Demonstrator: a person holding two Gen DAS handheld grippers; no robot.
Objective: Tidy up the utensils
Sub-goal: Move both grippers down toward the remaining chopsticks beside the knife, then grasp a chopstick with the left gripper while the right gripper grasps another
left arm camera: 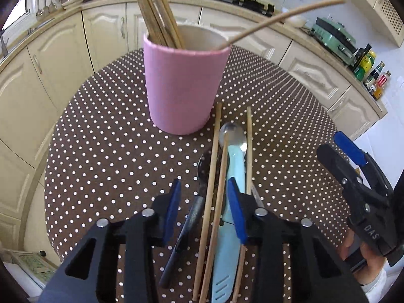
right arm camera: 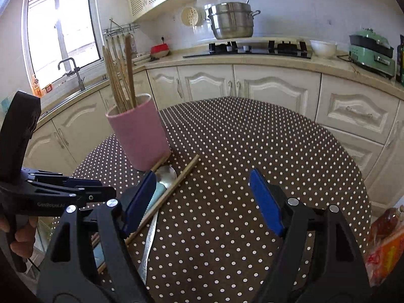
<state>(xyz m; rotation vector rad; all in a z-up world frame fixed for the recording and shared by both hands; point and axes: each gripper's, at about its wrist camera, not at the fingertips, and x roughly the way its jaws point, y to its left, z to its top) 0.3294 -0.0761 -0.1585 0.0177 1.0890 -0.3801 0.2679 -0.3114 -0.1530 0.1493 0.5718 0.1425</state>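
A pink cup stands on the dotted table with several chopsticks upright in it and one long wooden stick leaning out to the right. In front of it lie loose chopsticks, a spoon with a light blue handle, and a dark-handled utensil. My left gripper hangs open just over this pile, its pads on either side of the chopsticks and dark handle without pressing them. To the right, my right gripper is open above the cloth, beside a chopstick and a knife blade.
Cream cabinets and a counter curve round behind the table, with a hob, a steel pot, a green appliance and a sink. Bottles stand at the counter's right. A red and orange bag sits off the table's right edge.
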